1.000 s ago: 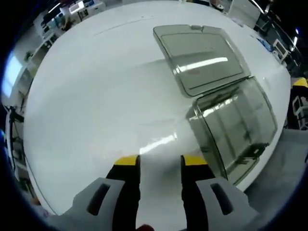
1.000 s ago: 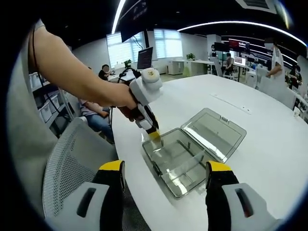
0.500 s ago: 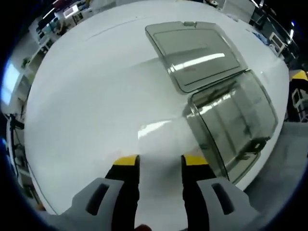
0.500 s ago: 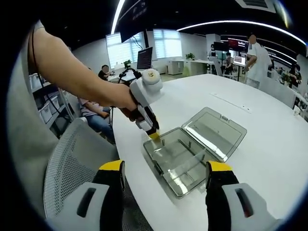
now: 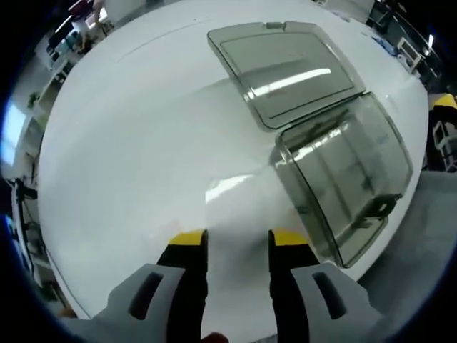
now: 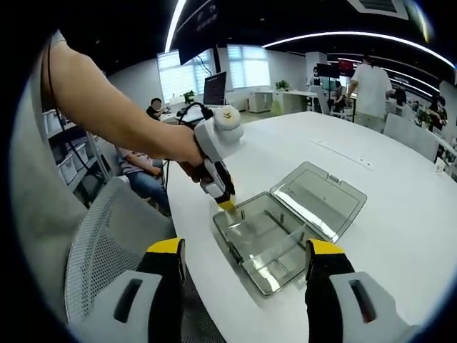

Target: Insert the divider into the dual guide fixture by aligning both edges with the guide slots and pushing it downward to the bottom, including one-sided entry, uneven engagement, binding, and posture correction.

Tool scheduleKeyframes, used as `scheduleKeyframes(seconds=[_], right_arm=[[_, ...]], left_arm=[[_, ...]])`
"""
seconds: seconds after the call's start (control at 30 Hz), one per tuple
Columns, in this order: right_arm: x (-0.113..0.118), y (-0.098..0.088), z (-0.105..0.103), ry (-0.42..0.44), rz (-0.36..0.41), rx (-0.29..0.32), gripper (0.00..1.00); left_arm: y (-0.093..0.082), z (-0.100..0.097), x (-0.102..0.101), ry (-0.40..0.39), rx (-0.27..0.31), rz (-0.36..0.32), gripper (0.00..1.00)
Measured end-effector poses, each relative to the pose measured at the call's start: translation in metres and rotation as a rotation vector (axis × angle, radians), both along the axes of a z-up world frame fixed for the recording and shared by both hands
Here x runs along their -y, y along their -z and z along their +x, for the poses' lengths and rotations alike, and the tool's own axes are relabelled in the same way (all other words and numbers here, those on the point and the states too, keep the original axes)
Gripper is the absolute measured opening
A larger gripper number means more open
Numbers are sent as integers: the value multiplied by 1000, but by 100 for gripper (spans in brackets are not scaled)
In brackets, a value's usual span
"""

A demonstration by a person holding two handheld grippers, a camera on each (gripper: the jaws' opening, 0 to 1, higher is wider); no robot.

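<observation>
Here we list one clear smoky plastic case (image 6: pixel 265 241), rectangular with rounded corners, lying open near the table's (image 5: pixel 143 143) front edge, its hinged lid (image 6: pixel 319 198) folded flat on the table beside the tray. We take the tray for the dual guide fixture: small upright posts stand along its long walls, and a dark latch tab (image 5: pixel 383 207) sits on its outer short wall. A thin transparent panel lies inside the tray; we cannot tell whether it is the divider or only glare on the floor. The table is white, glossy and rounded, throwing back strips of ceiling light.

The left gripper (image 5: pixel 237 239), grey-bodied with yellow-tipped black jaws, stands with a narrow gap between its jaws, nothing in it, over bare tabletop just beside the tray's long side; in the right gripper view it (image 6: pixel 226 206) hangs, tips down, at the tray's far corner, held by a person's hand (image 6: pixel 187 158). The right gripper (image 6: pixel 246 251), same make, has its jaws spread wide and empty, well short of the table edge. A grey mesh chair (image 6: pixel 107 243) stands at the table's edge.
</observation>
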State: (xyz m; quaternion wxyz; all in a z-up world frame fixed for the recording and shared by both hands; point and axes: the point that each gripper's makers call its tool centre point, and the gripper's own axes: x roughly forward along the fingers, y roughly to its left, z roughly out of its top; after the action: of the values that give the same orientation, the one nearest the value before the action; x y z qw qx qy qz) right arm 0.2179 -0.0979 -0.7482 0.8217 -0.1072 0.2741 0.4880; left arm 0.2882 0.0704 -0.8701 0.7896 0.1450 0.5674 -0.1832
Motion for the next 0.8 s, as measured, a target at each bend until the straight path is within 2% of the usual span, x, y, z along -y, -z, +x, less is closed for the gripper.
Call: scheduleKeyframes(seconds=[0.13,0.63,0.8], right_arm=[[2,0,1,3,-1,5,65],[1,-3,2,7,11,11,65],[1,-5,2,2,13,15,66]], left_arm=[[-1,-1,1,15,-11,1,30],[-7,-2,-2,-14,-28,-50,29],[-13,-2,-3,-24,-29,-91,29]])
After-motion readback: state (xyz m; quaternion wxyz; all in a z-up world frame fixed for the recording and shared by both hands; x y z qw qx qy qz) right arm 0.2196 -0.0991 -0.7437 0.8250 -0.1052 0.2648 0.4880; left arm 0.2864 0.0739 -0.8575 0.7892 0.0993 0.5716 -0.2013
